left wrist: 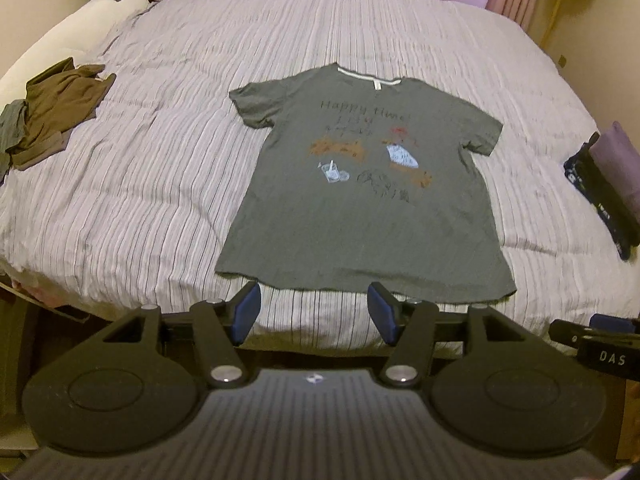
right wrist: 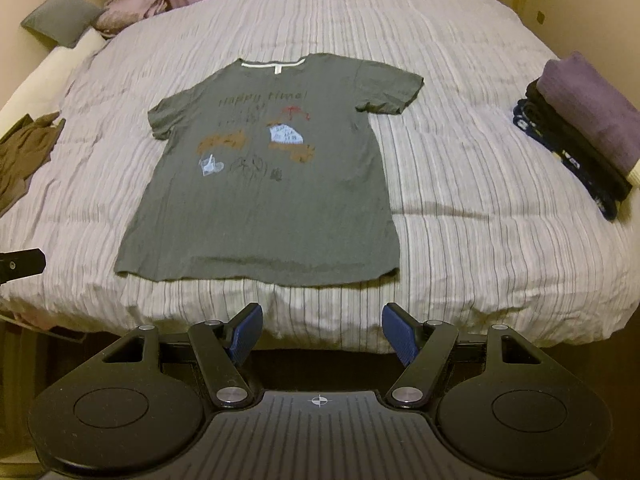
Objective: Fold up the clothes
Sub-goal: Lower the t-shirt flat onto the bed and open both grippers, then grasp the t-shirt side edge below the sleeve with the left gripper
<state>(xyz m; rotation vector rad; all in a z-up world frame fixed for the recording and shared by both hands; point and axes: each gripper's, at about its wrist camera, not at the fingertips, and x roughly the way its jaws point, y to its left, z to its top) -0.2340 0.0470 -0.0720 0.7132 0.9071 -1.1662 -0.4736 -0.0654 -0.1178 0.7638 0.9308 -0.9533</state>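
A grey T-shirt (left wrist: 360, 200) with a "Happy time" print lies flat, face up, on the striped bed, collar away from me and hem toward me. It also shows in the right wrist view (right wrist: 264, 192). My left gripper (left wrist: 314, 296) is open and empty, just short of the hem near its middle. My right gripper (right wrist: 322, 316) is open and empty, held off the bed's near edge below the hem's right part. The right gripper's body shows at the right edge of the left wrist view (left wrist: 600, 344).
The striped bedspread (left wrist: 140, 200) covers the whole bed. A crumpled brown garment pile (left wrist: 56, 108) lies at the left. A stack of folded clothes (right wrist: 580, 128), purple on top, sits at the right edge. Pillows (right wrist: 60, 16) and curtains are at the far end.
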